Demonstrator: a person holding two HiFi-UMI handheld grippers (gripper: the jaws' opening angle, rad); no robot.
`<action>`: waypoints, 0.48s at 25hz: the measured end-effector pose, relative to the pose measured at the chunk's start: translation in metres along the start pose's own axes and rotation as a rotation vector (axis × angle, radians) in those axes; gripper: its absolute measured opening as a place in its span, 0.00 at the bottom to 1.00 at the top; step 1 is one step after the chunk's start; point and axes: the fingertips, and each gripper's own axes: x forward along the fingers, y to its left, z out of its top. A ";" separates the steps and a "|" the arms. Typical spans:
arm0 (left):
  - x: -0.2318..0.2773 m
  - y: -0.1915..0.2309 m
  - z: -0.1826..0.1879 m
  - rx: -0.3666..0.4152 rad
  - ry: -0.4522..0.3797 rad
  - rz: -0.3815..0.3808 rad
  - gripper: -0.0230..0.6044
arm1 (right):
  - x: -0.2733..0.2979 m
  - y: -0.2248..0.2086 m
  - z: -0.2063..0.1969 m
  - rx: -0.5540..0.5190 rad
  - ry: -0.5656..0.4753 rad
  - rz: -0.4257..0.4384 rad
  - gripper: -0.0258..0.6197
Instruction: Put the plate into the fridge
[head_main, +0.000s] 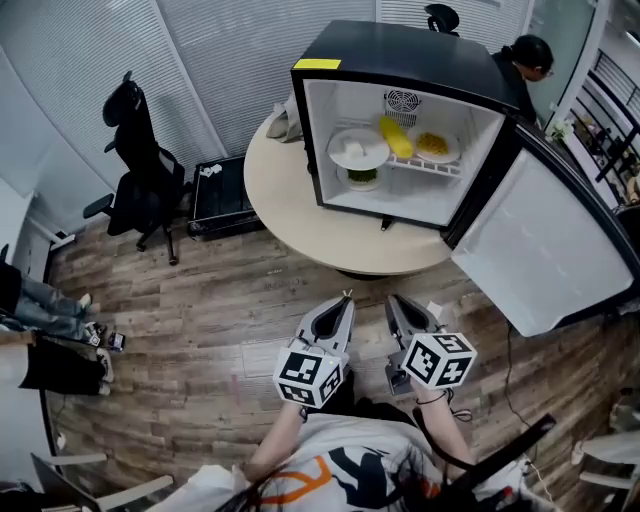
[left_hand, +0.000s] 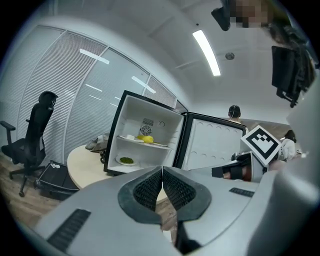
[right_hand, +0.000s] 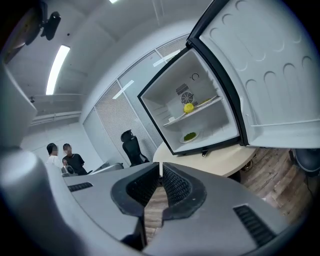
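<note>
Wooden floor (head_main: 200, 330): an open stretch lay between you and the round table (head_main: 290, 210).

Table: a bare strip of top ran along its near rim, in front of the fridge (head_main: 400, 50).

Fridge: it stood on the table, mouth facing you. Its door (head_main: 545, 240) was swung wide to your right, past the table's edge and out over the floor, so that side was hemmed in.

Left of the table stood an office chair (head_main: 145, 170), with a black case (head_main: 220, 195) on the floor just beside the table's rim. A person (head_main: 525, 55) stood behind the fridge.

Left gripper (head_main: 347, 296) and right gripper (head_main: 392, 298): you held them side by side, low over the floor and well apart from the table, tips toward the fridge. Each had its jaws pressed together with nothing between them.

White plate (head_main: 358, 148): it lay flat, face up, at the left end of the fridge's shelf, near the front edge. It was round, so no long axis could be told.

Also on the shelf were a yellow item (head_main: 396, 136) at the middle and a plate of yellow food (head_main: 436, 146) at the right. A dish of greens (head_main: 362, 178) sat on the fridge floor below the white plate.
</note>
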 end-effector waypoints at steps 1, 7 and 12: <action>-0.003 -0.004 -0.002 0.002 0.001 0.003 0.06 | -0.004 0.000 -0.002 -0.003 0.001 0.004 0.09; -0.023 -0.020 -0.008 0.007 0.003 0.029 0.06 | -0.026 0.006 -0.011 -0.027 0.010 0.027 0.09; -0.032 -0.032 -0.010 0.020 -0.003 0.034 0.06 | -0.037 0.010 -0.017 -0.045 0.017 0.050 0.09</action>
